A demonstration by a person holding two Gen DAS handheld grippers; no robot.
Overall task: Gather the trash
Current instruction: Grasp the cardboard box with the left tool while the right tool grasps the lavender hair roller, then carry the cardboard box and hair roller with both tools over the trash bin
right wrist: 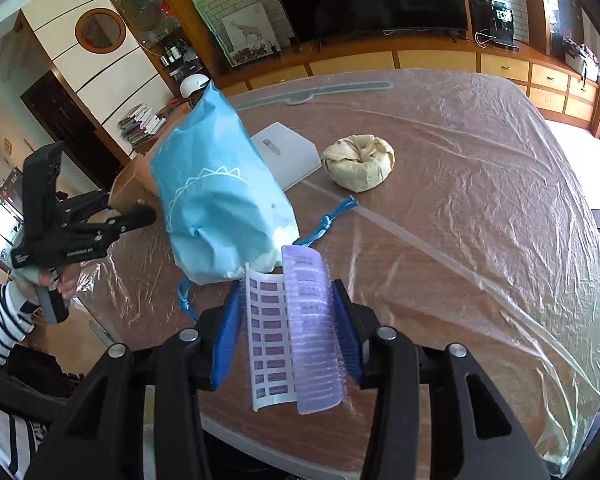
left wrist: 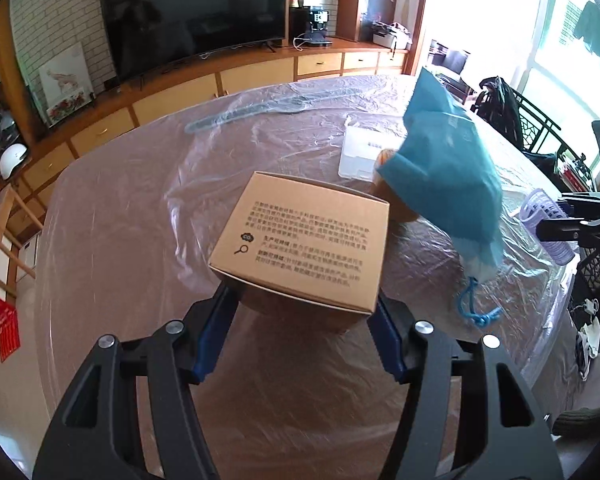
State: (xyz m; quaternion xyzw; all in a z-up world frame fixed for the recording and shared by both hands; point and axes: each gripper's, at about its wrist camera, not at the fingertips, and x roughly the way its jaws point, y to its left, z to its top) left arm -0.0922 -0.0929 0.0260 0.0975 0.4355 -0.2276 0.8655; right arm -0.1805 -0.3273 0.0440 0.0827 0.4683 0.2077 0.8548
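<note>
Plastic-covered worktop (right wrist: 480, 184) carries one blue drawstring bag (right wrist: 220, 196), one white pad (right wrist: 290, 152), one cloth bundle (right wrist: 359, 162). Left tongs (left wrist: 302, 308) clamp one cardboard box (left wrist: 304, 244); right tongs (right wrist: 288, 320) clamp one purple hair roller (right wrist: 312, 328), near edge.

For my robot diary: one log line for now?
left gripper: holds cardboard box | right gripper: holds purple hair roller | blue bag: on table

left hand-held gripper (left wrist: 302, 304): clamped, raised | right hand-held gripper (right wrist: 286, 312): clamped
</note>
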